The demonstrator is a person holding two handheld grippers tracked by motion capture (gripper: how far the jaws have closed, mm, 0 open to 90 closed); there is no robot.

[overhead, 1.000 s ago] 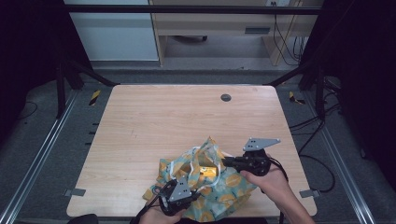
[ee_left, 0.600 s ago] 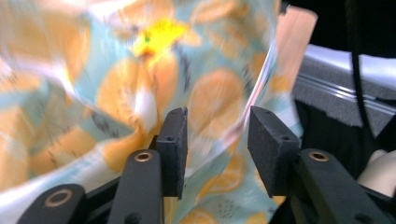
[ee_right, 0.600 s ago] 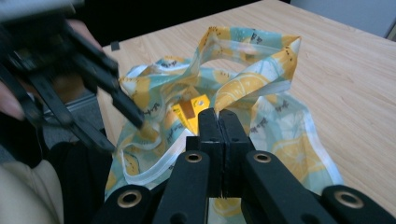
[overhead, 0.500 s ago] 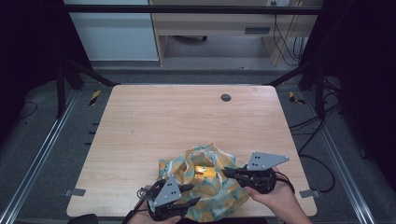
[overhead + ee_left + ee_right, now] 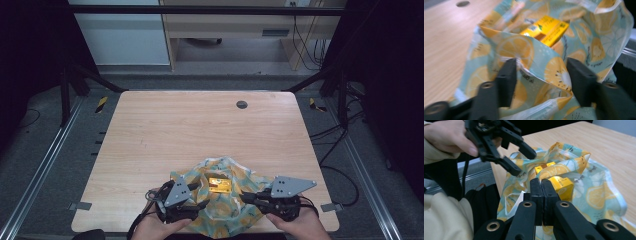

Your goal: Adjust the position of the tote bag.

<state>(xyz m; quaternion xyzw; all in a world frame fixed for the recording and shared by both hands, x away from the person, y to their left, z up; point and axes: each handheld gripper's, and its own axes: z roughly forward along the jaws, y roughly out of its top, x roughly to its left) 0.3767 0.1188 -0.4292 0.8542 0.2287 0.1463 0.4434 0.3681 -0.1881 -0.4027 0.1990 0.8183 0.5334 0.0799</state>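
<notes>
A lemon-print bag [image 5: 235, 215] lies at the table's front edge, its mouth open toward the far side. A yellow box [image 5: 219, 183] rests inside it, also clear in the left gripper view [image 5: 546, 28] and the right gripper view [image 5: 560, 185]. My left gripper [image 5: 199, 196] hovers at the bag's left side; its jaws have just been opening, and loose bag fabric [image 5: 536, 62] lies between them unpinched. It appears open again in the right gripper view [image 5: 522, 162]. My right gripper [image 5: 541, 185] is shut on the bag's rim [image 5: 559, 171], on the right side [image 5: 248, 198].
The wooden table [image 5: 200, 130] has a round cable hole [image 5: 242, 104] at the far right. Its front edge runs just under both hands. Metal frame rails [image 5: 45, 165] flank the table, with cables on the floor at the right.
The left gripper has opened, let go of the bag and lifted slightly. The right gripper has drawn the bag's rim toward the front edge, and the raised fabric has sunk flatter.
</notes>
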